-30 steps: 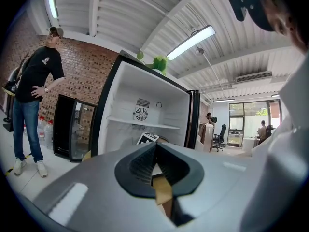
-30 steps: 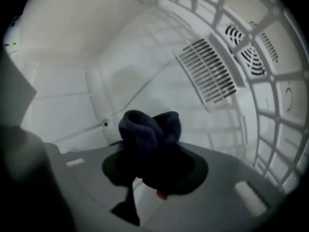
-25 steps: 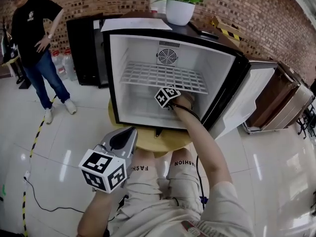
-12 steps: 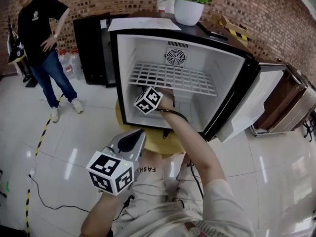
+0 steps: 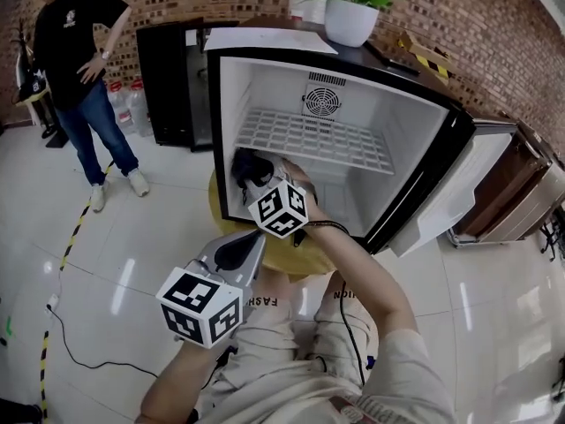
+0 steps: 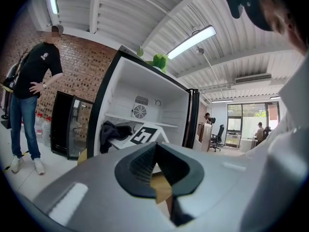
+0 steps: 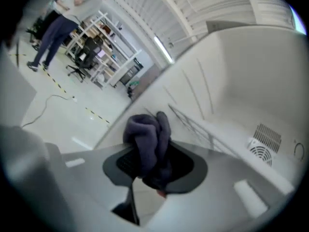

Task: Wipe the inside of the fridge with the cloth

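Mid-wipe: my right gripper [image 7: 153, 170] clenches the dark cloth [image 7: 147, 137] at the fridge's [image 5: 231, 104] near-left wall; my left gripper [image 6: 155, 175] idles closed and empty; the rest likely unwiped.

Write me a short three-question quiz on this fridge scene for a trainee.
1. True or false: the fridge has its door standing open.
2. Which one grips the dark cloth: the left claw or the right claw?
3. Fill in: the potted plant stands on top of the ____.
Key: 1 true; 2 right claw; 3 fridge.
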The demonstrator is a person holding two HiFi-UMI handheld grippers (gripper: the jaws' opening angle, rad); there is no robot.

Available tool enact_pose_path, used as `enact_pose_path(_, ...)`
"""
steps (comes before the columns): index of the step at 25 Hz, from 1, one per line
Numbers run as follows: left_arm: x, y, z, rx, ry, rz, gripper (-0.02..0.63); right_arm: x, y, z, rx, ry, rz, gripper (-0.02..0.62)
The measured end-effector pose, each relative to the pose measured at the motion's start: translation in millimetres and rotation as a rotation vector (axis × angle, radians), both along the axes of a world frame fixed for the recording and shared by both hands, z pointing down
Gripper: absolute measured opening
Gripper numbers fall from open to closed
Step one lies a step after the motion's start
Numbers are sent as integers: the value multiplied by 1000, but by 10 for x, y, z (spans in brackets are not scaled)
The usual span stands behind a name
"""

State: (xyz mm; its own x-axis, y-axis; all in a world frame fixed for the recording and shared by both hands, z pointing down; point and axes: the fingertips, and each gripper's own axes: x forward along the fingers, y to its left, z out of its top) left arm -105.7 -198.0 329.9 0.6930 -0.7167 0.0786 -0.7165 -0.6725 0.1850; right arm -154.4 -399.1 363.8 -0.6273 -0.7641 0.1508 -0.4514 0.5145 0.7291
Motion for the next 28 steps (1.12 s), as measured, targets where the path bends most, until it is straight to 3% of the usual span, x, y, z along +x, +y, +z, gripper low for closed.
enact_pose_path(3, 83, 28, 19, -6, -3, 20, 4, 23, 373, -25, -57, -14, -154, 123)
enact_pose_path(5, 143, 73, -8, 2, -6, 34, 4, 227, 213, -17, -44, 5, -61, 123)
enact_pose_path(7, 158, 96, -35, 12, -10, 39, 4, 416, -213, 110, 10, 126, 124, 123)
enact_pose_path(9, 161, 103, -21, 10, -12, 40, 4, 462, -622, 320, 46, 270, 234, 124)
enact_pose_path(11, 178, 110, 2, 4, -13, 41, 4, 426, -926, 500, 30, 330, 266, 124)
enact_pose_path(15, 148, 92, -25, 11, -8, 32, 4, 305, -1292, 642, -43, 322, 285, 124)
enact_pose_path(18, 110, 80, -38, 12, -8, 29, 4, 234, -1082, 607, -95, 273, 240, 124)
enact_pose_path(22, 82, 84, -34, 6, 0, 21, 4, 85, -246, 463, -91, 227, 134, 123)
enact_pose_path(25, 70, 89, -55, 21, -1, 19, 4, -76, 364, 464, -89, 233, -47, 124)
enact_pose_path(28, 138, 90, -44, 29, -12, 33, 4, -59, 579, 593, -93, 274, -210, 124)
